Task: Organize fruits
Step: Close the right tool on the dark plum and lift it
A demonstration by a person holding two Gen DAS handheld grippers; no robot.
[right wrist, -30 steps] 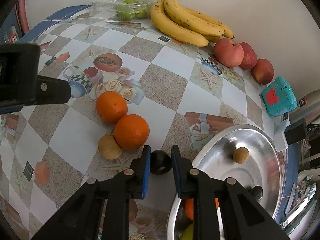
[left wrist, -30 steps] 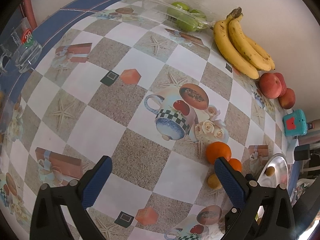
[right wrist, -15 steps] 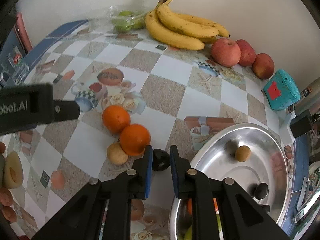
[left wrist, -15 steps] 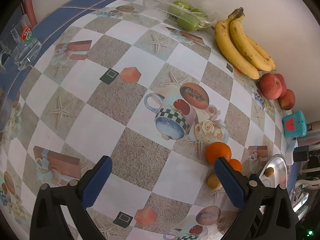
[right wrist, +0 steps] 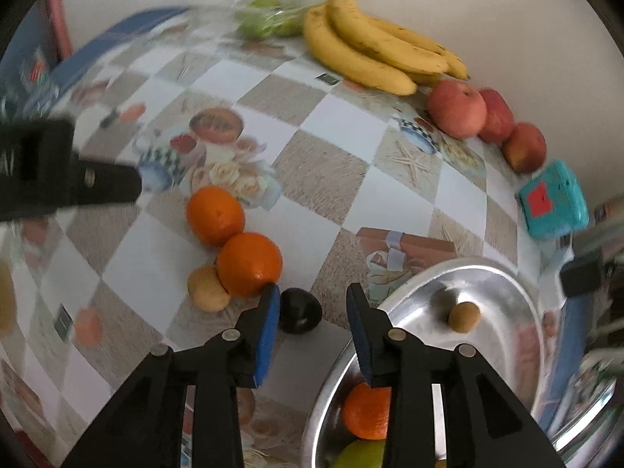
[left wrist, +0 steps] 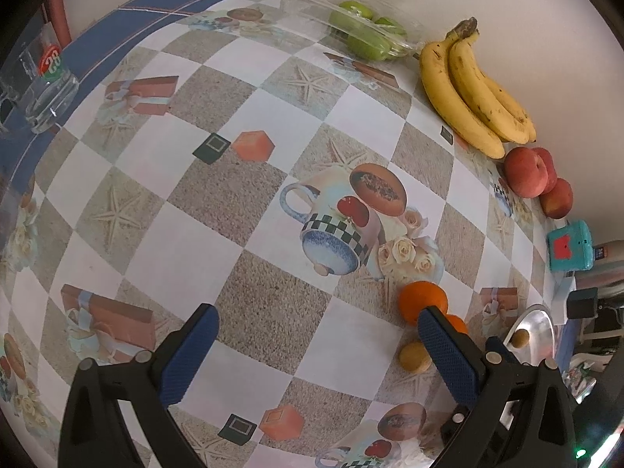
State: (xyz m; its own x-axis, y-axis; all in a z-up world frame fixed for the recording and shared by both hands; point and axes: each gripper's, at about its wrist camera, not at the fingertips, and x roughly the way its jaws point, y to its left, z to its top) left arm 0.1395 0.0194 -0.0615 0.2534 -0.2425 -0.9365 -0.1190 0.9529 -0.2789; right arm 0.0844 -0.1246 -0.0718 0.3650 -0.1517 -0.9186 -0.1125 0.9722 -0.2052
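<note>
At 12 o'clock of the right gripper [right wrist: 314, 304], bare tablecloth [right wrist: 351, 179]; its tongs went from nearly closed to apart around the dark fruit [right wrist: 300, 311]. Left gripper [left wrist: 318, 335] wide apart, unchanged.

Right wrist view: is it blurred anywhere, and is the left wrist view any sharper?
Right wrist view: motion blur smears the left and right edges; the dark fruit between the right gripper fingers stays fairly clear. Left wrist view: sharp throughout, bananas crisp, with heavy fisheye bending of the tablecloth checks.

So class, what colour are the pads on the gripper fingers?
Blue, on the black fingers; clearest in the right wrist view.
</note>
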